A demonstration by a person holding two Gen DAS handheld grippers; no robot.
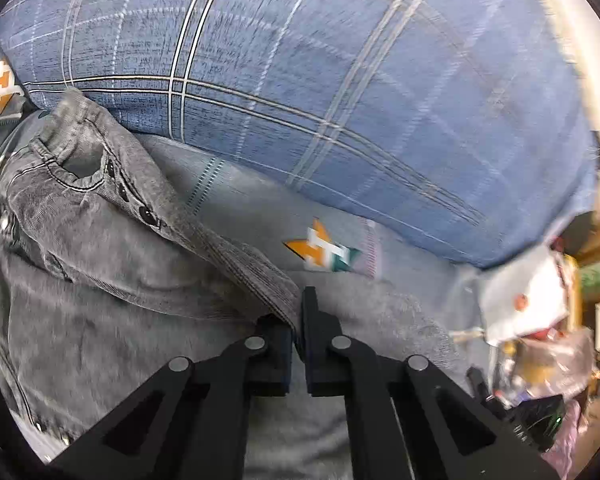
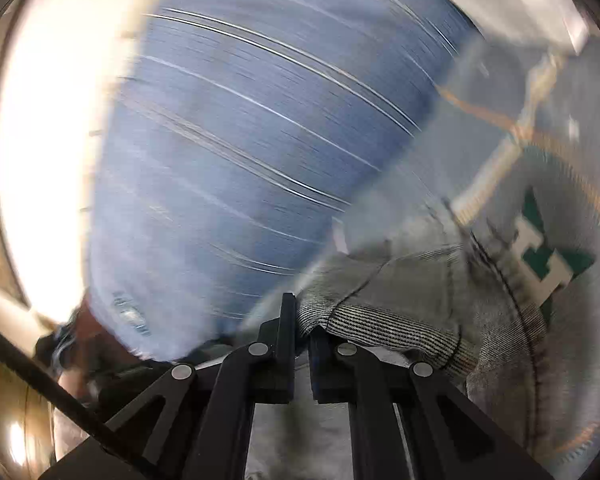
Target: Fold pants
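Where the two black fingers of the left gripper (image 1: 299, 320) meet, they are clamped together on a ribbed edge of the grey pants (image 1: 100, 240), which spread from that pinch across the pale sheet (image 1: 252, 208). Its snaps and a pocket seam show clearly, though the far end is cut off by the lens rim. Likewise the right gripper (image 2: 302, 320) is closed on a striped hem of the pants (image 2: 400, 308), the cloth bunching just beside its fingers. Beyond the pants lies a blue plaid pillow (image 1: 340, 80), touching the sheet. Past the pillow, clutter (image 1: 540, 340) is too blurred to identify, and the right wrist view is streaked throughout.
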